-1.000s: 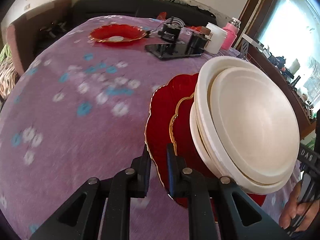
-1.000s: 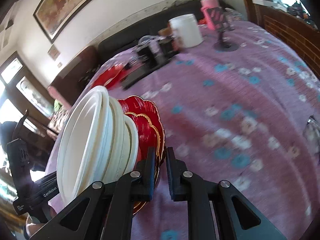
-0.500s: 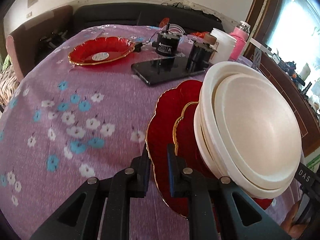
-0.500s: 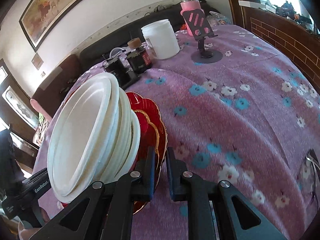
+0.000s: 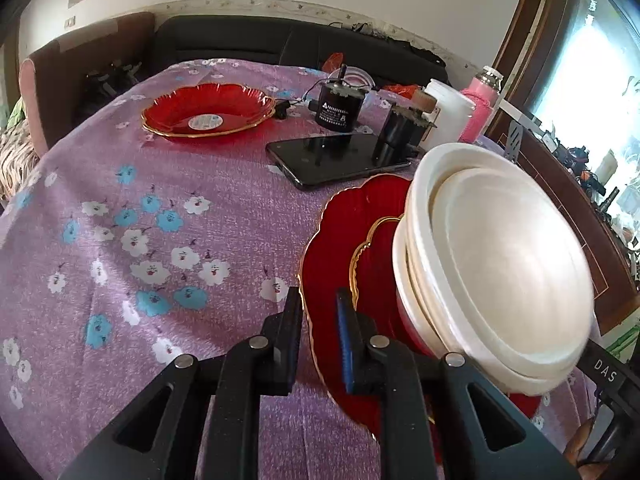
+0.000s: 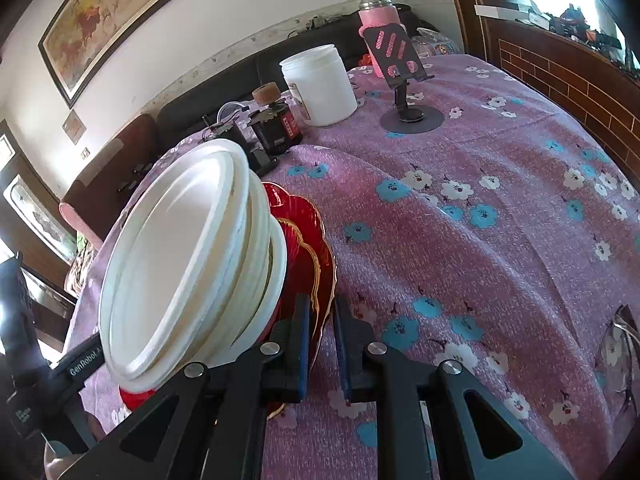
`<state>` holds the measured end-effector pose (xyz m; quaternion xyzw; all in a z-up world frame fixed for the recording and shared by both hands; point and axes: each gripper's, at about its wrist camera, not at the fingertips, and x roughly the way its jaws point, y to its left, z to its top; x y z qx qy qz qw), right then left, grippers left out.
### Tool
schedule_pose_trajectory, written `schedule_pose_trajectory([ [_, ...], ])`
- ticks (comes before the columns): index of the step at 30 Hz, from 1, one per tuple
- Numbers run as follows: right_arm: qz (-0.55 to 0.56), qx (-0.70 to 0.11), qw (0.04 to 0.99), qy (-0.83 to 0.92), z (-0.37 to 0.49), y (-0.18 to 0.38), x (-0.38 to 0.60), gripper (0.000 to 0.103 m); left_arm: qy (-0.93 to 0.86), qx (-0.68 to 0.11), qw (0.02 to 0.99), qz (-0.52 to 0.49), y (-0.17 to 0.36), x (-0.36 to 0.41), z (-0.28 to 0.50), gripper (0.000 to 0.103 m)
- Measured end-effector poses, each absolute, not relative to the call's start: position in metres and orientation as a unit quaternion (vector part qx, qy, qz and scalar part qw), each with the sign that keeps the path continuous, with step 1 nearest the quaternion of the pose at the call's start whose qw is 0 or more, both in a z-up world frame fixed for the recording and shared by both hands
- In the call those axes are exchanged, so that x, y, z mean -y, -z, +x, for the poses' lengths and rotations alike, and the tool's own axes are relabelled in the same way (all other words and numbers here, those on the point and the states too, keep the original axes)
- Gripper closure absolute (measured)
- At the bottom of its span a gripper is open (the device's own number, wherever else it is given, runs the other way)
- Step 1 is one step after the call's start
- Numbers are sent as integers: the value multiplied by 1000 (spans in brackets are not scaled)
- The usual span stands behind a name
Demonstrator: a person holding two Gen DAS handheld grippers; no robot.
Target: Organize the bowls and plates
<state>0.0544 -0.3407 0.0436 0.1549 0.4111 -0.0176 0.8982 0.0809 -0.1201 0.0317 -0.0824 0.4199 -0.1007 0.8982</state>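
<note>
Both grippers hold one stack above the purple flowered table. The stack is red gold-rimmed plates (image 5: 340,232) with several white bowls (image 5: 504,264) nested on top. My left gripper (image 5: 318,316) is shut on the near rim of the large red plate. My right gripper (image 6: 320,316) is shut on the opposite rim of the red plates (image 6: 308,236), with the white bowls (image 6: 180,264) to its left. A separate red plate (image 5: 208,114) lies on the table at the far left.
A black phone (image 5: 340,160), dark motor parts (image 5: 340,108), a white jar (image 6: 320,84), a pink bottle (image 6: 378,20) and a phone stand (image 6: 408,92) crowd the table's far side. A dark sofa (image 5: 248,44) lies beyond. A wooden sideboard (image 6: 560,60) runs along the right.
The stack and both grippers have moved forward across the table toward the far clutter and the lone red plate. Both grips are unchanged.
</note>
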Motion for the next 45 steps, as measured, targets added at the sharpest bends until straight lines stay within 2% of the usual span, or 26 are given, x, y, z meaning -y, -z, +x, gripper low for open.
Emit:
schedule_pose_trajectory([
  [1, 154, -410, 899, 17, 52, -45, 341, 88, 101, -419, 899, -83, -34, 119, 78, 87],
  [3, 151, -408, 900, 16, 46, -49, 341, 87, 106, -418, 899, -84, -37, 118, 72, 77],
  [4, 150, -407, 901, 17, 42, -51, 342, 87, 107, -415, 899, -84, -40, 117, 68, 68],
  [7, 148, -406, 902, 17, 26, -55, 343, 87, 110, -404, 905, -79, -47, 115, 51, 59],
  [9, 153, -407, 900, 16, 13, -57, 344, 76, 117, -403, 904, -81, -49, 113, 38, 54],
  [12, 154, -407, 900, 10, -10, -58, 340, 75, 131, -393, 908, -64, -52, 115, 5, 41],
  [14, 148, -398, 905, 11, -34, -63, 332, 74, 137, -379, 913, -57, -54, 115, -29, 20],
  [15, 144, -388, 910, 12, -52, -66, 328, 72, 141, -365, 919, -55, -55, 114, -46, 13],
  [16, 137, -369, 919, 18, -72, -70, 321, 68, 142, -340, 929, -45, -57, 112, -68, 1],
  [17, 128, -352, 927, 25, -87, -74, 315, 52, 139, -323, 936, -34, -57, 112, -81, 0],
  [18, 113, -328, 937, 28, -104, -77, 305, 27, 132, -310, 941, -14, -59, 114, -90, 0],
  [20, 89, -300, 949, 34, -118, -82, 294, 12, 105, -293, 949, 37, -61, 122, -99, 0],
  [25, 64, -281, 956, 49, -122, -89, 281, 12, 82, -289, 953, 41, -66, 120, -98, 0],
  [45, 46, -297, 952, 57, -110, -76, 271, 9, 24, -295, 952, 78, -71, 123, -92, 0],
])
